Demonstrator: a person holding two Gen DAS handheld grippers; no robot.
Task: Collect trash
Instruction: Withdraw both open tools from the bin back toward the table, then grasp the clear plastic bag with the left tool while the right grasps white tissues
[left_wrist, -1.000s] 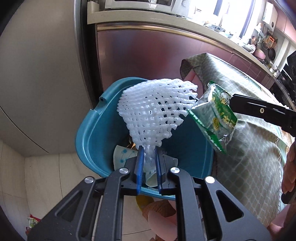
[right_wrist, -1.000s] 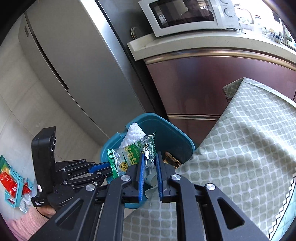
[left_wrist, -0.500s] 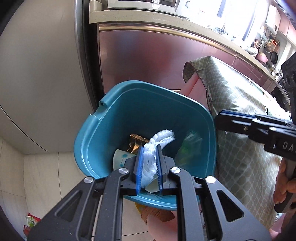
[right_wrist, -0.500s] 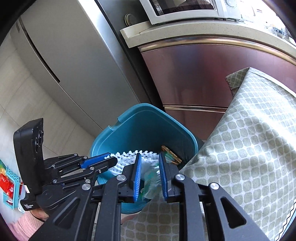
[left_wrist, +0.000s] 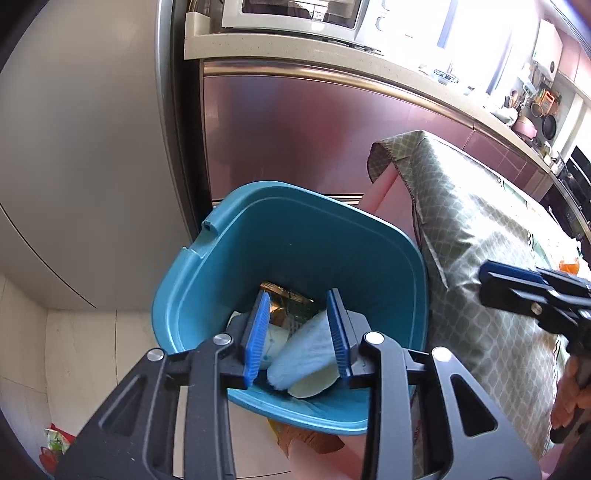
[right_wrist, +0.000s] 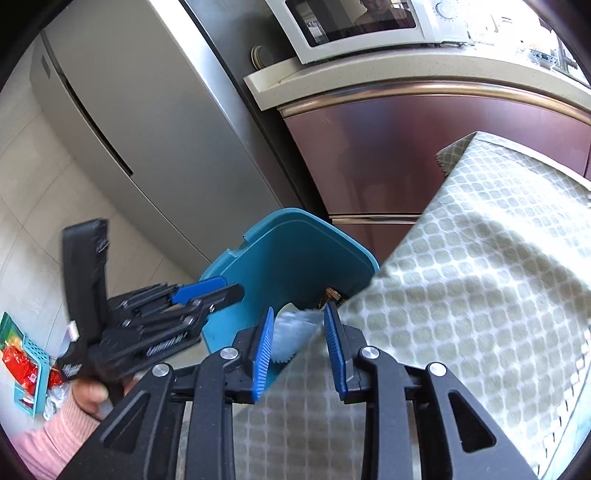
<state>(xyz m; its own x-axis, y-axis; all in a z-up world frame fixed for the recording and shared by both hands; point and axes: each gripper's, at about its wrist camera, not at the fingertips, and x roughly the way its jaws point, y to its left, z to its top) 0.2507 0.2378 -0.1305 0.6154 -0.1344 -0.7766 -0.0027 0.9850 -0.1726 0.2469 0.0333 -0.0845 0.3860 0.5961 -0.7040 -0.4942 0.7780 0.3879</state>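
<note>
A teal trash bin (left_wrist: 288, 254) stands on the floor below both grippers. My left gripper (left_wrist: 297, 295) hangs over its near rim; its jaws are opening and the pads press on nothing. The white foam net (left_wrist: 306, 354) lies loose in the bin, seen between the blue pads. Gold foil (left_wrist: 275, 297) and a green wrapper (left_wrist: 301, 313) lie deeper inside. My right gripper (right_wrist: 299, 309) is over the bin's edge (right_wrist: 291, 251) by the table, its jaws opening too, with only blurred pale trash (right_wrist: 291, 332) in the bin behind them. Each gripper shows in the other's view: the right gripper (left_wrist: 517, 288), the left gripper (right_wrist: 207, 291).
A green patterned tablecloth (right_wrist: 461, 288) hangs right beside the bin. A grey fridge (left_wrist: 81, 147) and maroon cabinets (left_wrist: 295, 140) stand behind it, with a microwave (right_wrist: 354, 22) on the counter. Red packets and a teal basket (right_wrist: 26, 365) lie on the floor. A pink sleeve (right_wrist: 55, 435) holds the left gripper.
Both grippers opened. The foam net left the left jaws and fell into the bin. The green packet left the right jaws and dropped in as well.
</note>
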